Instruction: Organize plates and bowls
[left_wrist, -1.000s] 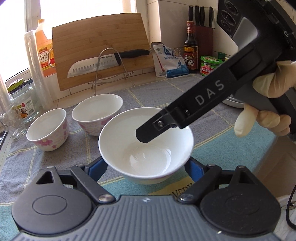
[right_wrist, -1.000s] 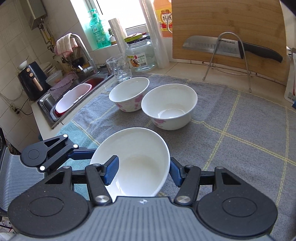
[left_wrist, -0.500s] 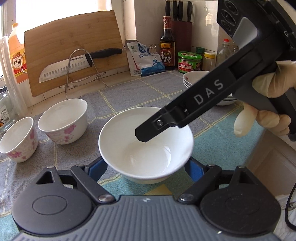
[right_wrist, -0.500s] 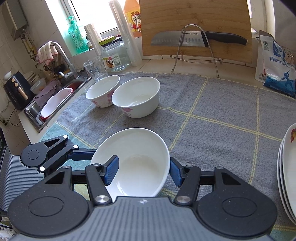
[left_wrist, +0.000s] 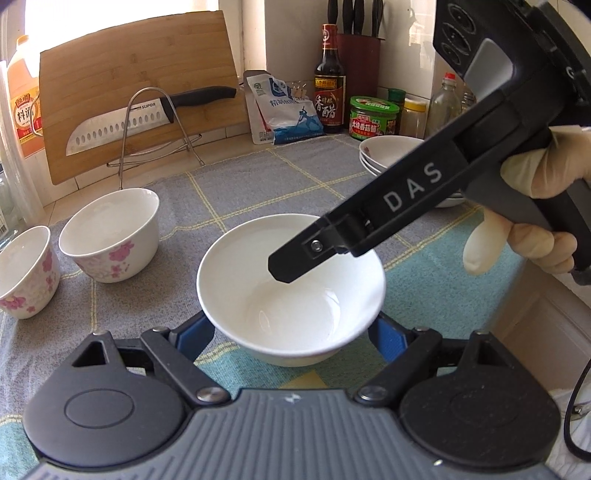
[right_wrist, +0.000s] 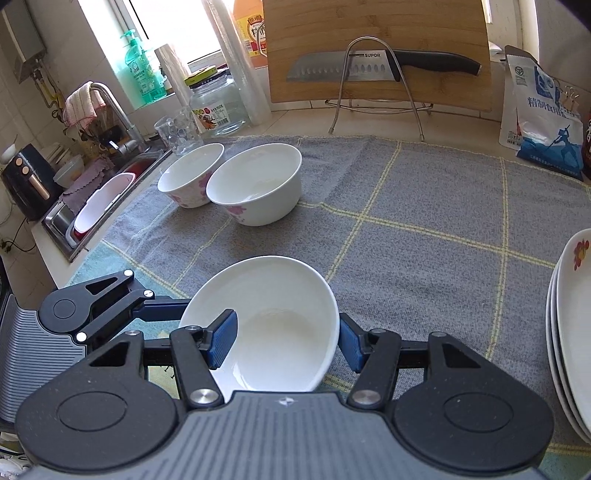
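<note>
A plain white bowl (left_wrist: 291, 291) is held mouth-up, slightly tilted, above the checked cloth (right_wrist: 424, 229). It is gripped by both tools: the left gripper (left_wrist: 291, 334) is clamped on its outer sides, and the right gripper (right_wrist: 284, 338) is pinched on its rim, one finger inside. The bowl is empty. Two flowered bowls (right_wrist: 255, 184), also empty, stand side by side beyond; stacked plates (right_wrist: 570, 325) lie at the right.

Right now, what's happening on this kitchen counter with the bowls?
A person with a gripper in each gloved hand is sorting dishes on a grey checked towel. Both grippers hold the same plain white bowl: the left gripper has its fingers around the outside, and the right gripper pinches the rim, one finger inside. Two flowered bowls sit side by side further back, and a stack of plates waits to the right.
</note>
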